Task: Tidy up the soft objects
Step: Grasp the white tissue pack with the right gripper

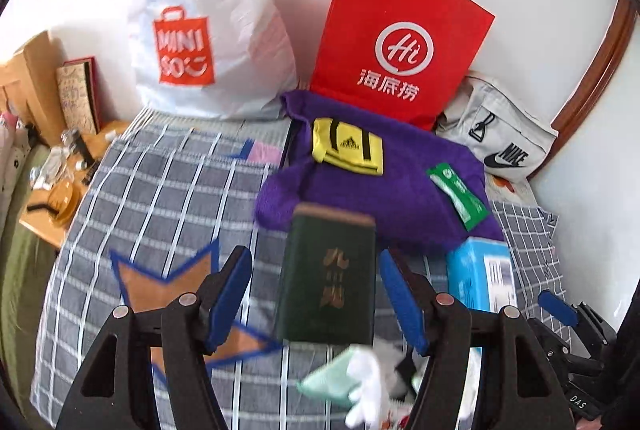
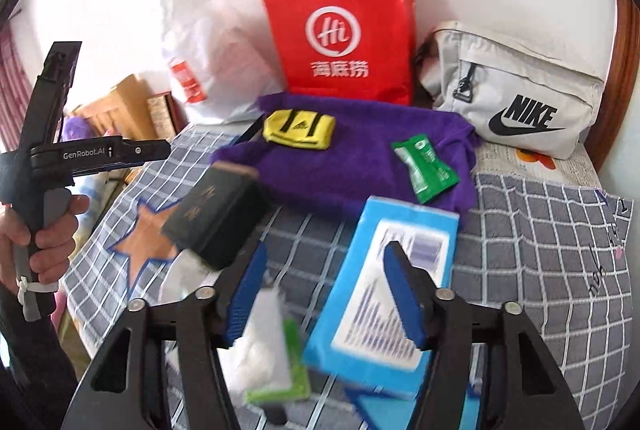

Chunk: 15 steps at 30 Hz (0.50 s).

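A purple towel [image 1: 384, 173] [image 2: 352, 157] lies on the checked bed, with a yellow Adidas pouch [image 1: 347, 146] [image 2: 299, 130] and a green packet [image 1: 459, 196] [image 2: 425, 169] on it. A dark green book [image 1: 328, 274] [image 2: 218, 218] lies in front of the towel. My left gripper [image 1: 316, 294] is open, its fingers either side of the book, just above it. My right gripper [image 2: 326, 294] is open over a blue box [image 2: 384, 290] [image 1: 480, 274] and a white and green tissue pack [image 2: 272, 346] [image 1: 352, 382].
A red paper bag [image 1: 400, 41] [image 2: 340, 37], a white Miniso bag [image 1: 208, 29] [image 2: 208, 53] and a grey Nike pouch [image 1: 500, 133] [image 2: 516, 93] stand along the wall. A bedside table [image 1: 52, 197] with clutter is at left.
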Available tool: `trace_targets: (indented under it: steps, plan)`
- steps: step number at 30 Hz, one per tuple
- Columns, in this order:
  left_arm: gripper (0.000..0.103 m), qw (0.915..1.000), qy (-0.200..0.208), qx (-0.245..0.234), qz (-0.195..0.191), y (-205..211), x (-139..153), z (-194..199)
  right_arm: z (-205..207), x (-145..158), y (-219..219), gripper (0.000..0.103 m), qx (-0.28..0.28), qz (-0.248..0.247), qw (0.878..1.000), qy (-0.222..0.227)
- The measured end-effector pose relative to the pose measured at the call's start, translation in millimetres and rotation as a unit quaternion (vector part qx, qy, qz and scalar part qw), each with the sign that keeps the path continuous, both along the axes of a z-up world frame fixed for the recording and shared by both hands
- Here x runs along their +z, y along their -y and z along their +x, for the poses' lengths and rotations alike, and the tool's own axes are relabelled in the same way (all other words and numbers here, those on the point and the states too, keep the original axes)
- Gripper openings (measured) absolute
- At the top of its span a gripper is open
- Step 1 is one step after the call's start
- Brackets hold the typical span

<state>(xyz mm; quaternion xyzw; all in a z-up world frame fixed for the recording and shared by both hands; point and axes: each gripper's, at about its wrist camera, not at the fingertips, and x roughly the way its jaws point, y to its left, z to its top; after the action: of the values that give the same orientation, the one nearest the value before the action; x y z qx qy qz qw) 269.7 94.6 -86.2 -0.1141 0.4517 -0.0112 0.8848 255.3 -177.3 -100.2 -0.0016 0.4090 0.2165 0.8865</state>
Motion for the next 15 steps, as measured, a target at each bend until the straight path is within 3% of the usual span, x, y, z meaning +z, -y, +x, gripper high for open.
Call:
trace_targets:
  steps: [4, 8, 15]
  plan:
    - [0.065, 0.9999, 0.000, 0.009, -0.007, -5.7, -11.9, -27.4, -23.1, -9.7, -6.9, 0.044, 0.021, 0.009, 1.000, -0.010]
    - [0.065, 0.9989, -0.018, 0.015, -0.040, -13.4, -28.7, -45.5, -34.3, -21.8, -16.3, 0.030, 0.039, 0.008, 0.999, -0.021]
    - [0.065, 0.9987, -0.020, 0.008, -0.045, -18.9, -32.3, -76.3, -38.0, -38.4, -34.3, 0.030, 0.055, -0.008, 0.998, -0.039]
